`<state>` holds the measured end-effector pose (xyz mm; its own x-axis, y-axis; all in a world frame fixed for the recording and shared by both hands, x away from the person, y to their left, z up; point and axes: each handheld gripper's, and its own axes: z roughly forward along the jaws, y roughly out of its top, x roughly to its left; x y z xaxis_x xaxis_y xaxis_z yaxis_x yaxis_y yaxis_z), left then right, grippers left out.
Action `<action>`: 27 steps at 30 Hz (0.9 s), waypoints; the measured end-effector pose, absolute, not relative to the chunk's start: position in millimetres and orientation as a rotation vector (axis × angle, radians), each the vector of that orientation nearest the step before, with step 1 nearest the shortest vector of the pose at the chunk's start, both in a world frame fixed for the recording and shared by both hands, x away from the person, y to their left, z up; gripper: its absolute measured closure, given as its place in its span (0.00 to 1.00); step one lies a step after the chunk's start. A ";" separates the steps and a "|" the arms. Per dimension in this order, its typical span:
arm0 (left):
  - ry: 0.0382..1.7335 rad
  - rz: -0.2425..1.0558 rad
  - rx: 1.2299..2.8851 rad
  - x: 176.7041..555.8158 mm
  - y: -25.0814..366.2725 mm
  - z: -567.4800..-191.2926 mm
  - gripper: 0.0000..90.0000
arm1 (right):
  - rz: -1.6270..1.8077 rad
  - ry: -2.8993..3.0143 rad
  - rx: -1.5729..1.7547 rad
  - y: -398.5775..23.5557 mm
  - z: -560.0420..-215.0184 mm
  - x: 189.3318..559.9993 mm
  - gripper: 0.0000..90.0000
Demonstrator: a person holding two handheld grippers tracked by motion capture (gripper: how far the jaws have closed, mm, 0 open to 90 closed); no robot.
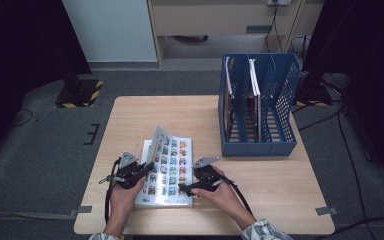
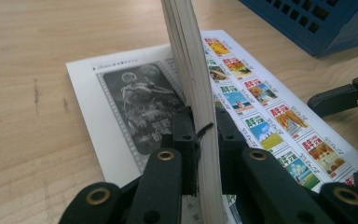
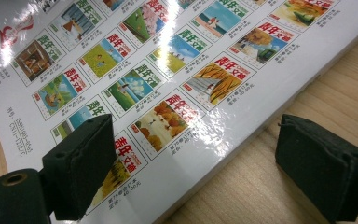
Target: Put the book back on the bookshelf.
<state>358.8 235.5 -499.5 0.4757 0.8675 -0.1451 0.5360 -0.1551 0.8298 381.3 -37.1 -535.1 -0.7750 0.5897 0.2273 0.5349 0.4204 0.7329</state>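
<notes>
A magazine (image 1: 172, 175) lies open on the wooden table (image 1: 145, 115), its glossy cover printed with rows of small colour pictures (image 3: 168, 70). A thick bunch of its pages (image 2: 191, 70) stands upright, and my left gripper (image 2: 203, 128) is shut on the lower edge of that bunch. The high view has the left gripper (image 1: 145, 167) at the magazine's left side, with the lifted pages (image 1: 161, 142) curling up above it. My right gripper (image 3: 196, 154) is open over the magazine's right edge, one jaw above the cover and the other above bare wood. It sits at the lower right corner (image 1: 187, 189).
A blue file rack (image 1: 260, 145) holding a few upright books stands at the table's far right; its corner (image 2: 307, 23) is close behind the magazine. The page under the lifted bunch carries a black-and-white picture (image 2: 140, 107).
</notes>
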 end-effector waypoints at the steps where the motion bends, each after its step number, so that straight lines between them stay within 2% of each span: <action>1: 1.175 0.481 1.834 357.9 234.2 -498.6 0.91 | 1.298 2.594 1.028 -37.2 -535.1 381.2 0.14; 4: 1.173 0.494 1.863 358.5 232.2 -499.1 0.91 | 1.299 2.599 1.020 -37.3 -535.2 381.2 0.13; 9: 1.214 0.408 1.864 366.3 240.2 -503.9 0.88 | 1.296 2.609 1.006 -36.9 -535.1 382.2 0.12; 14: 1.251 0.312 1.857 376.3 249.0 -510.6 0.77 | 1.298 2.605 1.006 -34.9 -535.4 382.8 0.12; 17: 1.257 0.273 1.845 382.9 251.2 -513.5 0.73 | 1.302 2.603 1.001 -34.1 -535.8 383.5 0.12; 22: 1.252 0.254 1.862 395.0 245.6 -517.1 0.65 | 1.299 2.609 0.996 -34.3 -535.7 384.1 0.12; 25: 1.259 0.241 1.862 400.6 242.7 -520.6 0.65 | 1.300 2.611 0.987 -34.7 -535.8 384.8 0.12; 27: 1.272 0.235 1.845 402.4 243.3 -520.8 0.71 | 1.300 2.611 0.989 -34.6 -535.9 385.0 0.11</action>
<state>402.4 243.3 -520.8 0.4626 0.8347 -0.2988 0.6730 -0.1112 0.7312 385.0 -34.6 -535.9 -0.7921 0.5699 0.2185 0.5179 0.4380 0.7348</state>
